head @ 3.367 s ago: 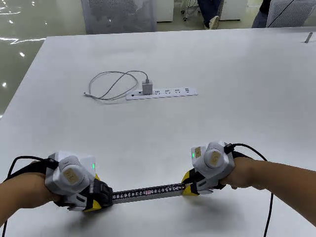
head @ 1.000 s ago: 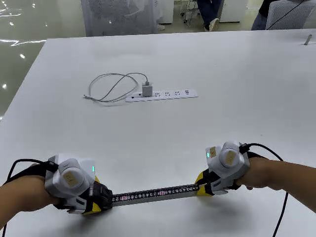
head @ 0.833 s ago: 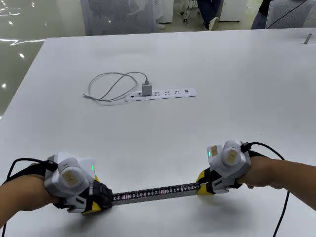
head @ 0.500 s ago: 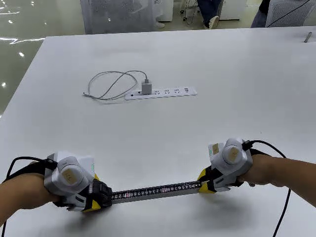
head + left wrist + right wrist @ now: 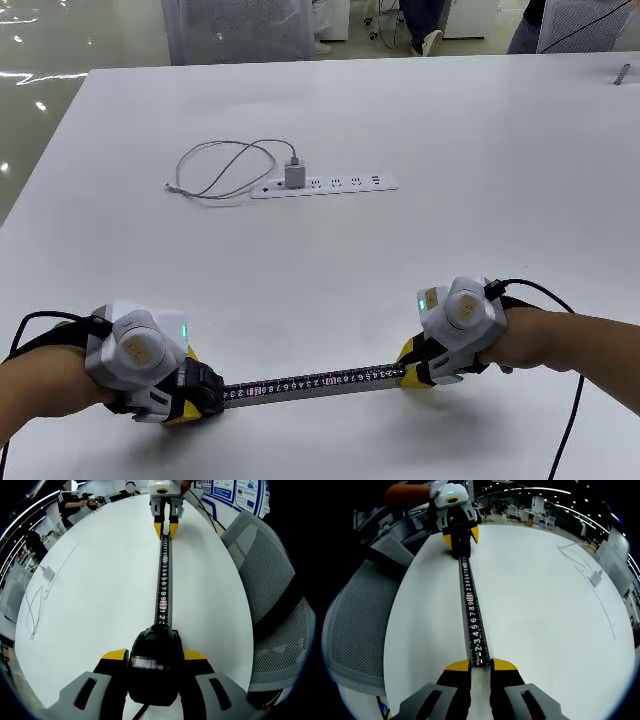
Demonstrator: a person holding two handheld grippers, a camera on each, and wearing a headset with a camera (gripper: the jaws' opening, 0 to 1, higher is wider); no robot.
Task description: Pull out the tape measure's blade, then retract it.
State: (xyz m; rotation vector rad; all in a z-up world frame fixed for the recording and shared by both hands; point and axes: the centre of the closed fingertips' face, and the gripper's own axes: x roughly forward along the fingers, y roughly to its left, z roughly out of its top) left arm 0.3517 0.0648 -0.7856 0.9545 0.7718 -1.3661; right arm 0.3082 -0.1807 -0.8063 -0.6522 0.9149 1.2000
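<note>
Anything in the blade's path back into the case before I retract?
Nothing visible: the blade runs over bare table from the right gripper to the case in the left gripper; the power strip lies far off.

A white power strip (image 5: 340,184) is lying well out on the white bench (image 5: 480,150), a white charger (image 5: 294,176) sitting plugged in at its left end, its cable (image 5: 215,166) looping away leftward. A grey mesh chair (image 5: 272,580) is standing beside the bench.
</note>
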